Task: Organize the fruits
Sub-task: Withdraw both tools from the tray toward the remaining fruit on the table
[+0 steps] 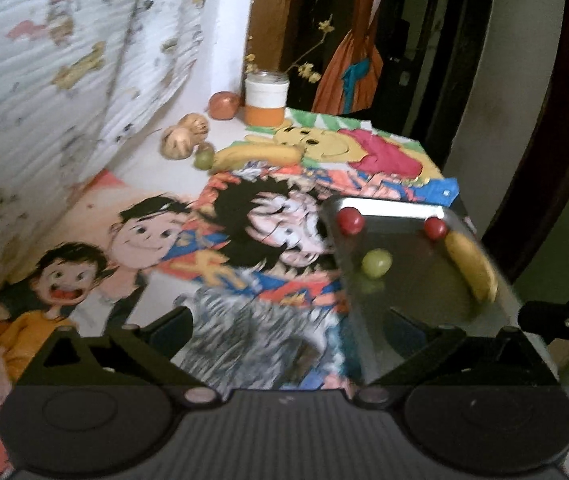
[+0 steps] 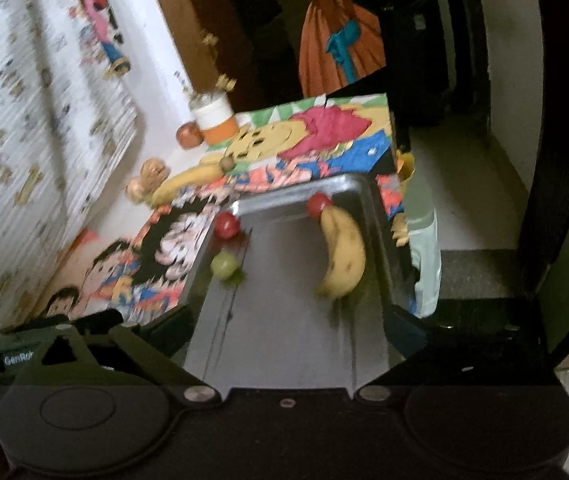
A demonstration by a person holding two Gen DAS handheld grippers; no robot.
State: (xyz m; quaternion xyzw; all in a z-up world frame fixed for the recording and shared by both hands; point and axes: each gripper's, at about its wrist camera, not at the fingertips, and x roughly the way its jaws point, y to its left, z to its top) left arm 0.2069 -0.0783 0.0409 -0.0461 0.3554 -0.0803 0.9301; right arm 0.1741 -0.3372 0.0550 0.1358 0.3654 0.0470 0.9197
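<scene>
A metal tray (image 1: 388, 205) on the cartoon-print cloth holds two red fruits (image 1: 350, 220) (image 1: 435, 229), a green grape (image 1: 376, 263) and a banana (image 1: 472, 266). My left gripper (image 1: 290, 322) hangs open over the cloth beside the tray's left rim, with nothing between its fingers. My right gripper (image 2: 288, 326) is open and empty above the tray's (image 2: 284, 198) near end, short of the banana (image 2: 342, 256), the green grape (image 2: 223, 265) and the red fruits (image 2: 226, 224). A second banana (image 1: 260, 156) and another green grape (image 1: 203, 159) lie on the table farther back.
Brown wrinkled nuts (image 1: 184, 136), a round orange-brown fruit (image 1: 224, 105) and a white-and-orange jar (image 1: 265, 98) stand at the back by the patterned wall (image 1: 64, 80). The table ends just right of the tray, with floor (image 2: 464, 184) beyond. An orange cloth (image 2: 336, 40) hangs behind.
</scene>
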